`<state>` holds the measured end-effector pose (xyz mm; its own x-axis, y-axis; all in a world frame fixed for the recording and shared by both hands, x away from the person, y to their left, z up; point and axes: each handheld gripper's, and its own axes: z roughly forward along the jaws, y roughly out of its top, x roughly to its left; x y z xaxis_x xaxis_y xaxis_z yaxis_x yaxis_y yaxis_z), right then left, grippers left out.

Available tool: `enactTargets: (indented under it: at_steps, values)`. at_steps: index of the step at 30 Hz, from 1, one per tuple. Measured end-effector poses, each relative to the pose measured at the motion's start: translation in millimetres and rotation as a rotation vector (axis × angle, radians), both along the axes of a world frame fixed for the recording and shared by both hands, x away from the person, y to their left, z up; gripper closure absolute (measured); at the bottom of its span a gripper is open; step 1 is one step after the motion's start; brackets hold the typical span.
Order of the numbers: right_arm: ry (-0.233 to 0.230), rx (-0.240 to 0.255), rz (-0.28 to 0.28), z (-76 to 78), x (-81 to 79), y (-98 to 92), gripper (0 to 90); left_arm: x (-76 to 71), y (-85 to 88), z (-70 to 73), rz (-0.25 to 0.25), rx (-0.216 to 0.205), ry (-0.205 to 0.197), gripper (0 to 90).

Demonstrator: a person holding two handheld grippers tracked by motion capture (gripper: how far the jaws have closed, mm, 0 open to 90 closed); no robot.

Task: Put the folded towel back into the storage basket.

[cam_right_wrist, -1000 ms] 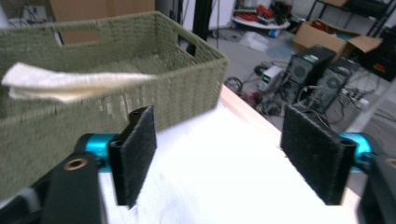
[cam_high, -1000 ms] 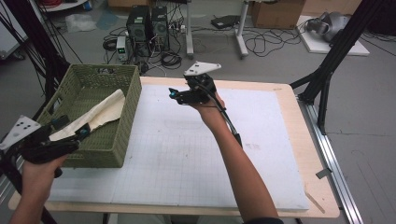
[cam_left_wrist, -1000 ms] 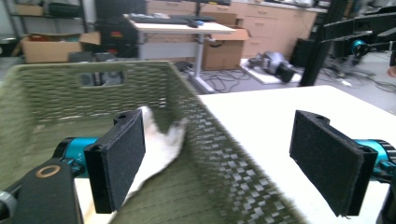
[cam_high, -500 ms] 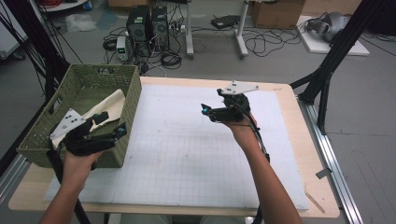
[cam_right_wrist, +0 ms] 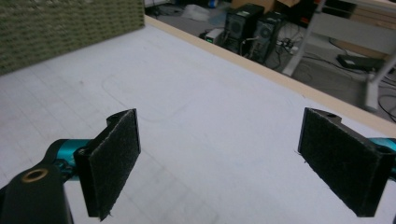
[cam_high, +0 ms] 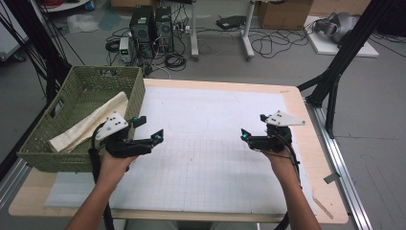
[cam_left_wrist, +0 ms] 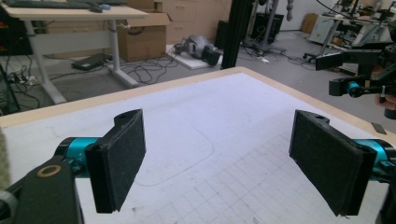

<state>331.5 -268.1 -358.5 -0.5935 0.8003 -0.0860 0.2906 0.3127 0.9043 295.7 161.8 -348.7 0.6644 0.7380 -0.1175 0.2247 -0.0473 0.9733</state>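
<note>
A person holds two hand-held grippers above a white gridded mat on a wooden table; the left gripper hovers over the mat's left part, just beside a green woven basket that stands at the table's left edge; a folded cream cloth lies slantwise inside the basket, one end resting up against its right wall; the cloth is apart from both tools. In the left gripper view the left gripper has its jaws spread wide, black pads facing each other with bare mat between them, nothing held; the other tool shows at that view's right edge. The right gripper hangs over the mat's right part, well apart from the basket; in the right gripper view the right gripper has jaws that have just been opening and now stand wide with nothing between them, the basket's wall at upper left; computer towers and cables sit on the floor beyond the table.
</note>
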Motion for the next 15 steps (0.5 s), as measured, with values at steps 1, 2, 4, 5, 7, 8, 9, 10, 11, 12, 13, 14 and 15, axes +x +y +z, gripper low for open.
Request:
enactTargets:
  at_steps: [1, 2, 4, 5, 7, 8, 9, 10, 11, 12, 13, 14, 15]
  values:
    - [0.006, -0.005, -0.009, -2.9, -3.0, -4.5, 12.2, 0.9, -2.8, -1.8, -0.006, 0.0, 0.003, 19.0]
    - [0.009, -0.006, -0.017, -4.9, -5.4, -7.8, 12.1, 2.2, -7.1, -4.7, -0.015, 0.003, 0.007, 19.0]
    - [0.012, -0.004, -0.032, -10.5, -11.7, -17.0, 11.8, 4.1, -13.0, -9.2, -0.026, 0.01, 0.015, 19.0]
    - [0.012, -0.004, -0.04, -12.7, -14.5, -20.2, 11.8, 4.9, -15.6, -11.6, -0.03, 0.011, 0.018, 19.0]
    - [0.01, -0.008, -0.048, -16.0, -19.0, -25.2, 11.7, 5.8, -19.1, -15.8, -0.031, 0.019, 0.021, 19.2]
    - [0.009, -0.007, -0.053, -17.7, -21.6, -27.6, 11.7, 6.2, -20.7, -18.3, -0.034, 0.024, 0.023, 19.3]
    - [0.007, -0.006, -0.055, -19.2, -23.9, -29.7, 11.7, 6.4, -22.8, -21.2, -0.037, 0.031, 0.03, 19.5]
    - [0.005, -0.006, -0.059, -20.8, -26.8, -31.8, 11.7, 6.7, -24.1, -23.1, -0.039, 0.035, 0.031, 19.5]
    - [0.004, -0.006, -0.062, -21.6, -28.3, -33.0, 11.7, 6.6, -26.1, -26.0, -0.041, 0.041, 0.031, 19.7]
    - [0.004, -0.004, -0.065, -23.0, -30.9, -34.5, 11.7, 6.3, -27.3, -28.2, -0.042, 0.051, 0.032, 20.0]
    - [-0.003, 0.0, -0.069, -24.4, -32.7, -35.5, 11.7, 6.0, -28.6, -30.8, -0.044, 0.05, 0.033, 20.1]
    - [-0.003, 0.0, -0.068, -26.0, -34.4, -36.0, 11.7, 5.7, -29.3, -32.8, -0.043, 0.049, 0.034, 20.1]
    - [-0.001, -0.003, -0.069, -27.3, -35.7, -36.3, 11.7, 5.4, -30.1, -35.4, -0.044, 0.05, 0.036, 20.1]
